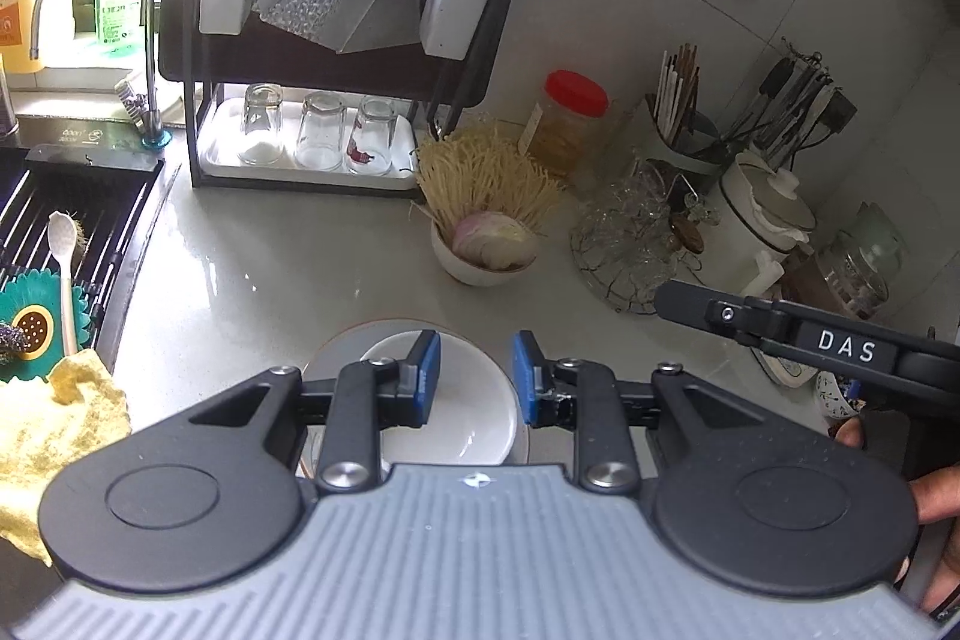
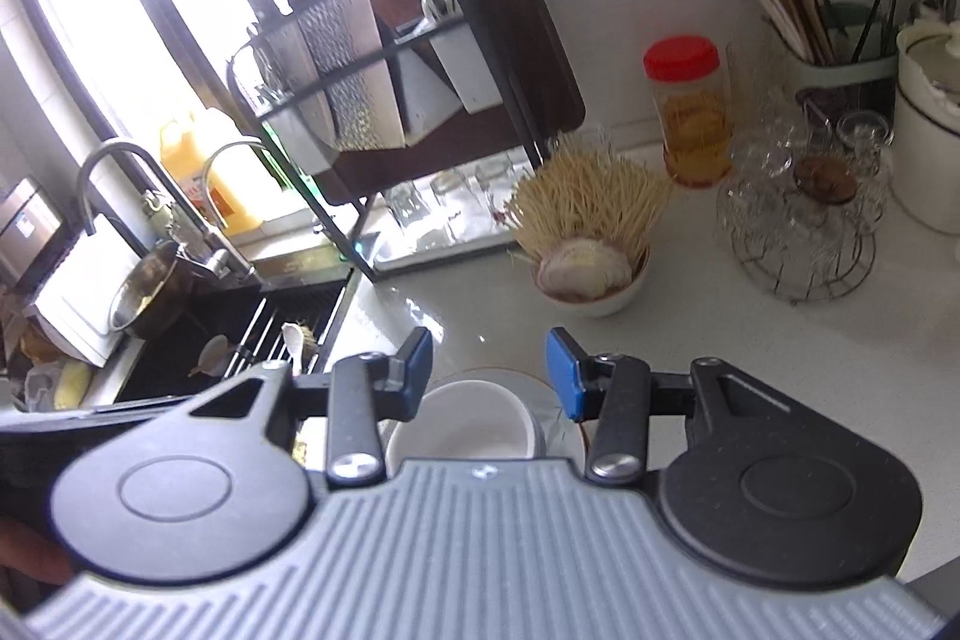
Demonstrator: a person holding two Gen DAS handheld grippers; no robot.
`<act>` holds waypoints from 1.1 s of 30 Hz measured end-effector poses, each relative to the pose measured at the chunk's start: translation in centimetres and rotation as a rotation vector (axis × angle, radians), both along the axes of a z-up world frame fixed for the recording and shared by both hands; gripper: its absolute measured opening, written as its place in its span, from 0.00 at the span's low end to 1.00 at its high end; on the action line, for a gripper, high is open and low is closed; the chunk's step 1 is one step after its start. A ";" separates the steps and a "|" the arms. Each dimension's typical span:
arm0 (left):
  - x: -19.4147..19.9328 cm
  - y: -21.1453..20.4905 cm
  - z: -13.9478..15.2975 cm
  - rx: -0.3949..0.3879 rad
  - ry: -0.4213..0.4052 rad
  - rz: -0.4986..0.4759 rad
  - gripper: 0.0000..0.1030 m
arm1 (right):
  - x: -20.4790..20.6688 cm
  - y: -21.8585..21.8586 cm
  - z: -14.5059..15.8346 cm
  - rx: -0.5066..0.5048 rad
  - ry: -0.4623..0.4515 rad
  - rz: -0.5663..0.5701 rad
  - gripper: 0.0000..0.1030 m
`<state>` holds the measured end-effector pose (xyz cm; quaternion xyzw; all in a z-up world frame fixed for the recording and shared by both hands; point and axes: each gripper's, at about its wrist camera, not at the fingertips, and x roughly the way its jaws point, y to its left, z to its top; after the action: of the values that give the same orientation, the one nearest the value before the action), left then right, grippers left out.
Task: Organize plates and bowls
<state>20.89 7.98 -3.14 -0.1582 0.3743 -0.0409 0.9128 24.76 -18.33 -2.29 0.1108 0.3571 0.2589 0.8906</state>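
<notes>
A white bowl [image 1: 462,418] sits inside a wider plate [image 1: 354,340] on the pale counter, just below and in front of both grippers. My left gripper [image 1: 477,376] hangs above the bowl, its blue pads apart with nothing between them. In the right wrist view the same bowl [image 2: 480,430] and plate [image 2: 549,400] lie under my right gripper [image 2: 489,367], which is open and holds nothing. My right gripper's finger [image 1: 684,304] reaches in from the right edge of the left wrist view. Under it a blue-patterned dish [image 1: 837,397] is partly hidden.
A bowl of enoki and sliced onion [image 1: 486,250] stands behind the plate. A black dish rack [image 1: 336,40] holds upturned glasses at the back. The sink with a drain rack [image 1: 72,232] is at left, beside a yellow cloth [image 1: 54,430]. A red-lidded jar [image 1: 570,118] and wire basket of glassware [image 1: 636,232] are at right.
</notes>
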 end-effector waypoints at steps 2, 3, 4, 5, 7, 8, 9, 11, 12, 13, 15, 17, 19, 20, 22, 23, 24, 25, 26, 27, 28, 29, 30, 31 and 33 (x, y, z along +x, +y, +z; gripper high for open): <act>-1.0 -0.7 0.5 0.011 -0.013 0.001 0.28 | -0.9 -0.5 0.6 0.000 -0.024 -0.004 0.45; -1.5 -1.0 0.8 0.015 -0.019 0.003 0.28 | -1.2 -0.8 0.9 0.001 -0.032 -0.004 0.45; -2.1 -1.3 1.0 0.018 -0.026 0.006 0.28 | -1.8 -1.1 1.1 0.004 -0.044 -0.002 0.45; -2.7 -1.6 1.1 0.021 -0.031 0.011 0.28 | -2.4 -1.4 1.3 0.000 -0.054 -0.003 0.45; -4.0 -2.0 1.4 0.023 -0.035 0.024 0.28 | -3.6 -2.0 1.6 -0.011 -0.072 0.002 0.45; -4.7 -2.2 1.5 0.022 -0.037 0.030 0.28 | -4.2 -2.2 1.8 -0.009 -0.078 0.007 0.45; -5.4 -2.4 1.7 0.023 -0.041 0.036 0.28 | -4.7 -2.4 1.9 -0.009 -0.079 0.006 0.45; -7.0 -3.0 1.9 0.037 -0.049 0.046 0.28 | -5.9 -2.9 2.1 -0.003 -0.096 0.011 0.45; -7.8 -3.3 2.1 0.040 -0.048 0.048 0.28 | -6.4 -3.0 2.2 -0.002 -0.102 0.012 0.45; -8.5 -3.5 2.2 0.040 -0.047 0.050 0.28 | -6.9 -3.2 2.3 -0.001 -0.105 0.011 0.45; -10.2 -3.8 2.5 0.037 -0.054 0.060 0.28 | -7.9 -3.4 2.5 0.002 -0.108 0.016 0.45; -11.6 -4.1 2.7 0.040 -0.055 0.067 0.28 | -9.2 -3.7 2.7 -0.004 -0.117 0.020 0.45; -12.9 -4.5 2.7 0.040 -0.054 0.067 0.28 | -10.4 -4.1 2.7 -0.002 -0.123 0.022 0.45; -13.5 -4.7 2.7 0.040 -0.053 0.067 0.28 | -11.0 -4.2 2.7 -0.006 -0.126 0.019 0.45; -14.6 -5.1 2.7 0.042 -0.049 0.064 0.28 | -12.0 -4.4 2.5 -0.014 -0.126 0.024 0.45; -15.1 -5.3 2.6 0.044 -0.049 0.062 0.28 | -12.4 -4.5 2.4 -0.014 -0.121 0.022 0.45; -15.6 -5.5 2.5 0.045 -0.048 0.061 0.28 | -12.8 -4.8 2.3 -0.012 -0.115 0.021 0.45; -16.0 -5.7 2.5 0.046 -0.046 0.060 0.29 | -13.3 -5.0 2.2 -0.010 -0.111 0.021 0.45; -16.5 -5.9 2.4 0.046 -0.045 0.059 0.29 | -13.8 -5.1 2.1 -0.010 -0.112 0.020 0.45; -16.9 -6.0 2.3 0.047 -0.045 0.057 0.29 | -14.2 -5.3 1.9 -0.011 -0.113 0.017 0.45; -17.3 -6.2 2.3 0.048 -0.046 0.056 0.29 | -14.6 -5.4 1.8 -0.013 -0.111 0.014 0.45; -17.7 -6.4 2.2 0.051 -0.044 0.056 0.29 | -15.0 -5.6 1.8 -0.013 -0.110 0.012 0.45; -18.1 -6.6 2.2 0.052 -0.043 0.054 0.29 | -15.4 -5.7 1.7 -0.014 -0.111 0.011 0.45; -18.4 -6.8 2.1 0.053 -0.043 0.053 0.29 | -15.8 -5.8 1.6 -0.018 -0.112 0.010 0.45; -19.0 -7.0 1.9 0.052 -0.038 0.052 0.30 | -16.5 -6.0 1.4 -0.023 -0.113 0.007 0.45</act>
<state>1.91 0.94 -1.28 -0.1433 0.3536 -0.0104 0.9243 8.30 -24.35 -0.90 0.0847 0.3097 0.2638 0.9096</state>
